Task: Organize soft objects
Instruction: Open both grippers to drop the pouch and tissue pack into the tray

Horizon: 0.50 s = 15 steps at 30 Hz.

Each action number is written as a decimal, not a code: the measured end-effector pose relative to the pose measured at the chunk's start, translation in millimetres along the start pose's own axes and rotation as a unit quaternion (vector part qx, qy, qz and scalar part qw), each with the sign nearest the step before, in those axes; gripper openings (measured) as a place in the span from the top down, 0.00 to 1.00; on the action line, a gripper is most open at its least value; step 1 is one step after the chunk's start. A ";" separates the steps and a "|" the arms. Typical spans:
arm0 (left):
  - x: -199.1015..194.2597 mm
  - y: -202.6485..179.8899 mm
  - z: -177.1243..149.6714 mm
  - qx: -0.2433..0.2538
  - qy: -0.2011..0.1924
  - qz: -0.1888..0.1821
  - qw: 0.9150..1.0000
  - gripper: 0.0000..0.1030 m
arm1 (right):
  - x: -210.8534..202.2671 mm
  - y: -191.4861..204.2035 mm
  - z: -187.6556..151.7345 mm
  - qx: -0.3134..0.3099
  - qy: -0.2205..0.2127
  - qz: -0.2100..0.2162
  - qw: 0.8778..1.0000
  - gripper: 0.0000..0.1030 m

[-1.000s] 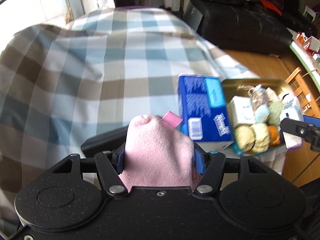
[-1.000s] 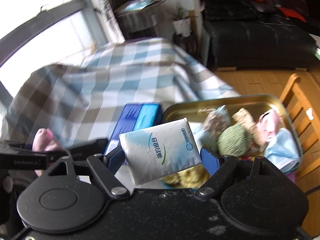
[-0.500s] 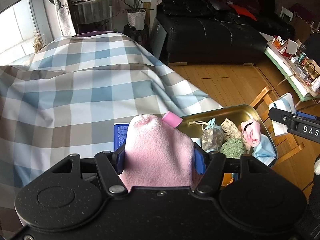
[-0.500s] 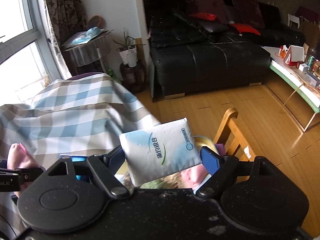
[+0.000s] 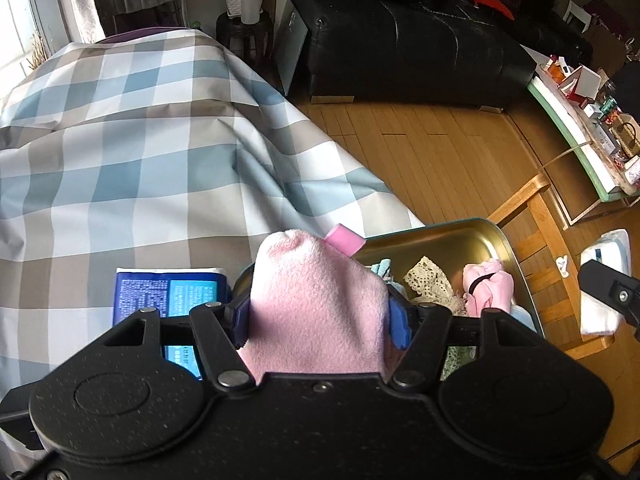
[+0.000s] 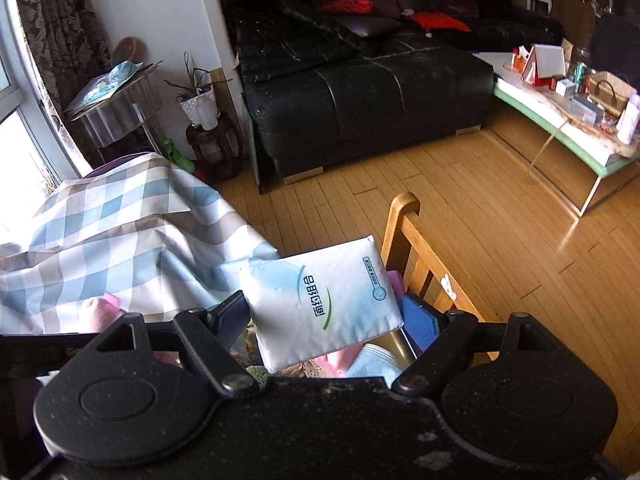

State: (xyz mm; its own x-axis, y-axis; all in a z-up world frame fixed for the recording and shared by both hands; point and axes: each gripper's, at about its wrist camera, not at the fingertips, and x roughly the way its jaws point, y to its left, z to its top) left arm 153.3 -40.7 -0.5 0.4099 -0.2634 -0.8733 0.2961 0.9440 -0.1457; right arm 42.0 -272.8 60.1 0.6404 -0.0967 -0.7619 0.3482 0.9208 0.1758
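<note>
Both hands loaded here: my left hand-held gripper point(image 5: 320, 312) is pinched partway in on a pink fleece cloth point(image 5: 316, 300), and my right hand-held gripper point(image 6: 324, 320) stands wide, clamped across a white tissue pack point(image 6: 324, 296). The cloth hangs over the near end of the gold tray point(image 5: 500, 240); the pack floats off the tray's right edge, above the wooden chair point(image 6: 404, 224).

Risks as I see them: the pack is gripped askew, one corner tipped up, so a jolt could twist it free and onto the wood floor point(image 6: 460, 216). The fleece is squashy and bulges past the pads, so it may slide out, or drag on the tray's contents when I let go. The tray looks perched at the counter's edge under the checked cloth point(image 5: 140, 152), and a heavy drop there could tip it.

Count: two grippers, one fleece cloth, one white pack, one blue pack point(image 5: 168, 292) beside the tray, one tray. Inside it, one lace piece point(image 5: 428, 280) and one pink bundle point(image 5: 488, 284); the rest is hidden
</note>
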 end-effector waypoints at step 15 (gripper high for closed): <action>9.4 -7.2 -2.3 0.037 -0.005 0.015 0.999 0.30 | 15.7 3.9 -3.7 0.010 0.046 -0.001 0.999 0.21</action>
State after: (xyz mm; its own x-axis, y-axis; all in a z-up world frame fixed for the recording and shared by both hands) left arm 153.0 -49.5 -8.7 0.4275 -0.2373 -0.8723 0.3466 0.9342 -0.0843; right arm 50.8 -269.3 46.5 0.5747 -0.0622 -0.8160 0.3630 0.9131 0.1860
